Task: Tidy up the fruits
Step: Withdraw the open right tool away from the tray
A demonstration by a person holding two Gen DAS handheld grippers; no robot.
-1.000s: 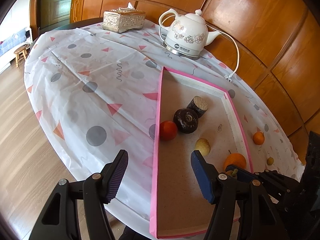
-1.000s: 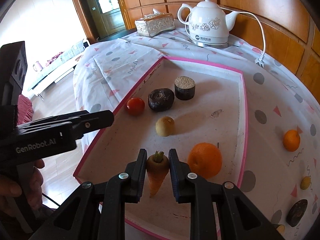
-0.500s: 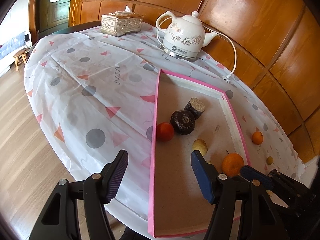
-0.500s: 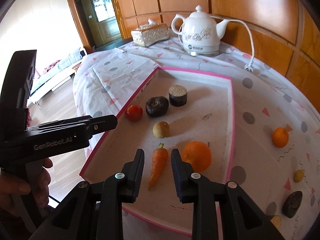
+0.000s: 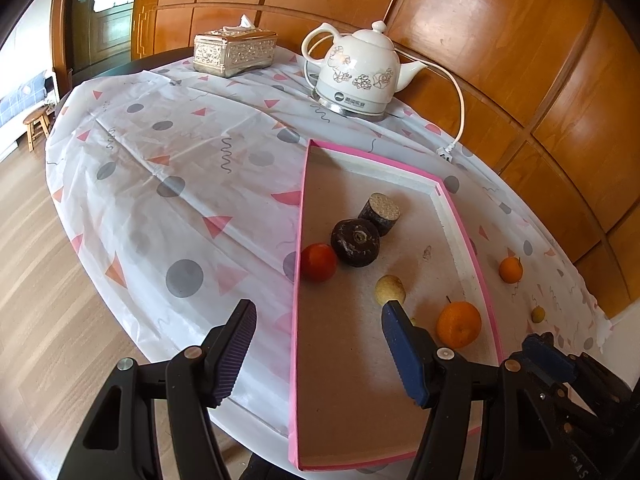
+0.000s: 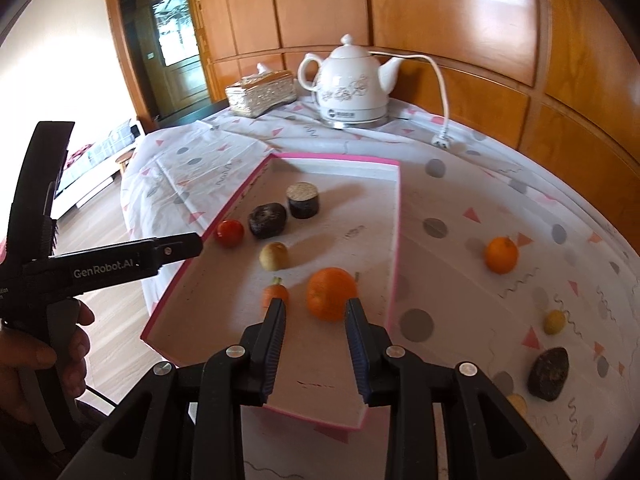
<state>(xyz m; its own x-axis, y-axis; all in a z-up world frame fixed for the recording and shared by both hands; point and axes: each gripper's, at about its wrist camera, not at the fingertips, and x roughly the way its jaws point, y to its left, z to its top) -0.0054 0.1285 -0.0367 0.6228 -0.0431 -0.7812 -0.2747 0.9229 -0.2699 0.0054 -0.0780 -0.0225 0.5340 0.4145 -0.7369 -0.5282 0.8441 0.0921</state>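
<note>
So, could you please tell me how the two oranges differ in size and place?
The large orange lies inside the pink-rimmed tray, next to the carrot; the small orange sits outside the tray on the tablecloth. The one in the tray looks clearly bigger. Both are round, orange and untouched by either tool.

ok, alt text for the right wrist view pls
The right gripper, jaws open and empty after just opening, hovers over a pink-edged tray holding a carrot, orange and other produce. More fruit sits on the patterned tablecloth at right; the left gripper enters at left.
</note>
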